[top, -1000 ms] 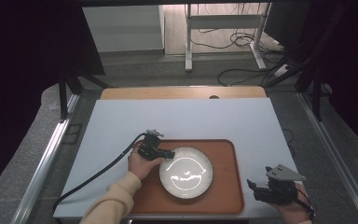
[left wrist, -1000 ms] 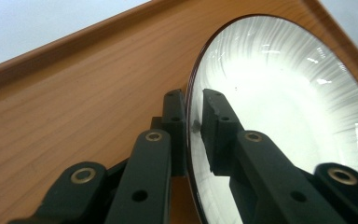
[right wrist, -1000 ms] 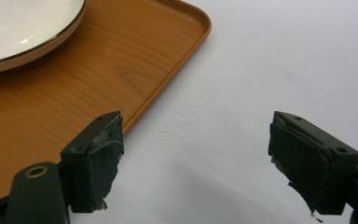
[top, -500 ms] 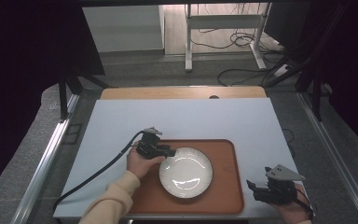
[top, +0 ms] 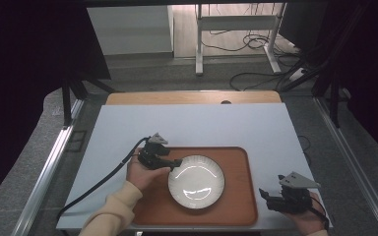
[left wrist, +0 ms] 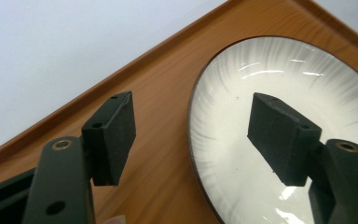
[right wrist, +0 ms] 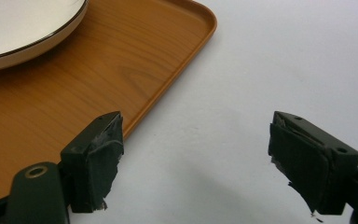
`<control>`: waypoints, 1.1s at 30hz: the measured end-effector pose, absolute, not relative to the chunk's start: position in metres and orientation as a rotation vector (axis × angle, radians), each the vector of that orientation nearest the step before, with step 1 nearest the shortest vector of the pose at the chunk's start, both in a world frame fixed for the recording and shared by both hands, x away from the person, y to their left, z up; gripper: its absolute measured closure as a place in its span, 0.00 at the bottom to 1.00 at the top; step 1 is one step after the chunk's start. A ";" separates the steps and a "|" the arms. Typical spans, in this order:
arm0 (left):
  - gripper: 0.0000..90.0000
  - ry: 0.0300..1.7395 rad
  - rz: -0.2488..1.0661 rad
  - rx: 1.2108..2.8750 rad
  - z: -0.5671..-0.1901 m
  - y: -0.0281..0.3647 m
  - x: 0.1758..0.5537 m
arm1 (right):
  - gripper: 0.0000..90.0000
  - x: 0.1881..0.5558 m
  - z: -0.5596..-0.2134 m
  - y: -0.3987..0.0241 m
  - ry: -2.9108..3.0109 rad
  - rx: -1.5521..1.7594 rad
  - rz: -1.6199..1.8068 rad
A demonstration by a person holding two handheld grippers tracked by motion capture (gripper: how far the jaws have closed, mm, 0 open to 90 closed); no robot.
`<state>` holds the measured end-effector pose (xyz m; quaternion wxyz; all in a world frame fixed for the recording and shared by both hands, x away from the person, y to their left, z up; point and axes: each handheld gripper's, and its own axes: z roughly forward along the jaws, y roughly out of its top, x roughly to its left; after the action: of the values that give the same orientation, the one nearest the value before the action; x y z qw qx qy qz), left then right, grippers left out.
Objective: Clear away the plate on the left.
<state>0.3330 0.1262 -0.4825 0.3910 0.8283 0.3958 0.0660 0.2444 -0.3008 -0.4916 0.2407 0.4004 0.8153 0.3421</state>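
Seen from above, at the near right edge of the bench [top: 192,123]: right gripper [top: 268,195], held in a hand just off the tray's near right corner, fingers [right wrist: 95,158] released and spread wide over bare white surface, nothing between them. Farther in, on the wooden tray [top: 236,196]: white plate [top: 196,181], dark-rimmed and glossy, lying flat left of the tray's middle. At the plate's far left edge: left gripper [top: 174,163], gripped by a hand in a cream sleeve [top: 110,211], fingers [left wrist: 114,135] just opened wide, straddling the plate's rim with one above the plate and the other above the tray, pressing on neither. Trailing off to the near left: black cable [top: 98,184]. Beyond the tray: open white bench, then a wooden strip [top: 192,97] along the far edge.
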 end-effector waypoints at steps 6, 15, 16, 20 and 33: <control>0.33 0.973 0.211 2.095 -0.470 0.133 0.319 | 0.21 0.243 -0.489 -0.302 2.220 1.083 0.938; 0.33 1.001 0.339 2.080 -0.462 0.175 0.277 | 0.21 0.241 -0.487 -0.297 2.228 1.059 0.938; 0.33 1.016 0.346 2.071 -0.462 0.182 0.272 | 0.21 0.241 -0.486 -0.296 2.228 1.058 0.940; 0.33 1.067 0.380 2.039 -0.468 0.206 0.250 | 0.21 0.241 -0.487 -0.295 2.235 1.061 0.935; 0.32 1.124 0.341 1.975 -0.478 0.229 0.209 | 0.21 0.245 -0.491 -0.296 2.254 1.068 0.925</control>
<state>0.2086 0.2287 -0.4781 0.4095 0.7841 0.4463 0.1354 0.2445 -0.2960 -0.4907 0.2383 0.3899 0.8228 0.3378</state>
